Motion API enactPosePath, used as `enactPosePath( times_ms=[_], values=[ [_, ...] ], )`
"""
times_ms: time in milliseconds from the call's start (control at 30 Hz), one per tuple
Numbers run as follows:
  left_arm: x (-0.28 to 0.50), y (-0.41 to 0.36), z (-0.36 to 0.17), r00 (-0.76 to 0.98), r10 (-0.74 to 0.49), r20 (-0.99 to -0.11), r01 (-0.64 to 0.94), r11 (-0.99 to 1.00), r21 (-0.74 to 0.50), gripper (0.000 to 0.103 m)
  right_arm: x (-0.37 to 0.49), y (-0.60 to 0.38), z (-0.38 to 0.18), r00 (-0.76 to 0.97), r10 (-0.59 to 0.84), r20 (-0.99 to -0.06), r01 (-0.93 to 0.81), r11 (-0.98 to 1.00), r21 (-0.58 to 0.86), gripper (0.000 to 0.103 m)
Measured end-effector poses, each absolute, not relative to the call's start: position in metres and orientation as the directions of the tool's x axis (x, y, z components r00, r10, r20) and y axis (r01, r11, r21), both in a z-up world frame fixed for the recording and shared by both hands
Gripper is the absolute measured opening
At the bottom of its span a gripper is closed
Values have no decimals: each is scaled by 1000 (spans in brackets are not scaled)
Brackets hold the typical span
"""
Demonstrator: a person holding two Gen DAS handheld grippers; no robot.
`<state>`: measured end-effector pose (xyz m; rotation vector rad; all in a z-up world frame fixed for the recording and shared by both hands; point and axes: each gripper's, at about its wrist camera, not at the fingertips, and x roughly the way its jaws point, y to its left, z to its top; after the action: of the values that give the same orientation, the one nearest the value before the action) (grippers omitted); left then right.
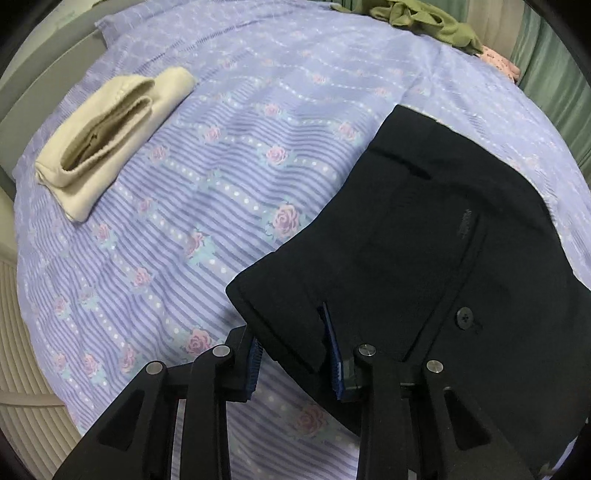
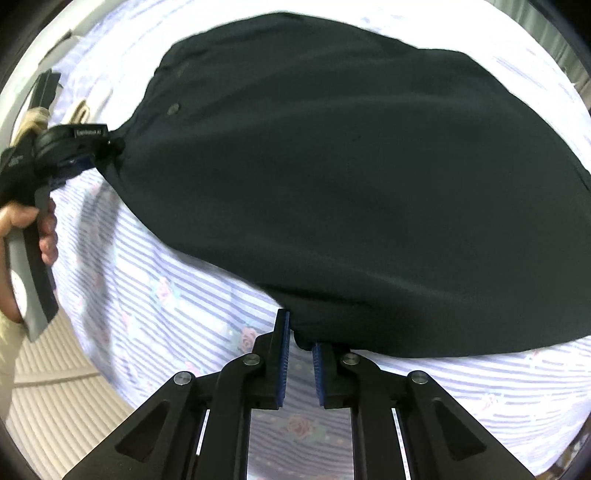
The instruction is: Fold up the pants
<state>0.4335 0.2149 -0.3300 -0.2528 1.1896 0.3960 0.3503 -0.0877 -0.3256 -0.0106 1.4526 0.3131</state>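
Black pants (image 1: 424, 240) lay on the bedsheet (image 1: 166, 240), spread toward its right side. Left gripper (image 1: 293, 352) had jaws wide, with the waistband corner between the pads but not pinched. Right gripper (image 2: 298, 345) stood at the near edge of the pants (image 2: 351, 184), jaws narrow, with a small bit of cloth between the tips; whether it was truly clamped, cannot tell. A folded cream garment (image 1: 107, 140) rested well apart at far left, olive clothes (image 1: 424, 22) at the far edge.

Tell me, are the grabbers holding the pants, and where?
The left gripper has a waistband corner of the pants between its open fingers. The right gripper touches another edge. Neither clamps.
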Motion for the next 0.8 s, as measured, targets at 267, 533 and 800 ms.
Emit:
enactPosePath(
  times_ms=[267,533,800],
  values=[
    [422,218,-286,390,103,-915,-303,953,-22,79,359,-80,-302,54,141,-989,-219,968,126,42],
    [453,227,-235,537,-127,-834,-7,988,-155,85,391,-76,-224,340,126,-932,-238,970,45,67],
    [549,226,-285,386,-214,-897,78,977,-200,71,472,-72,-251,400,64,-914,-78,996,35,67]
  ],
)
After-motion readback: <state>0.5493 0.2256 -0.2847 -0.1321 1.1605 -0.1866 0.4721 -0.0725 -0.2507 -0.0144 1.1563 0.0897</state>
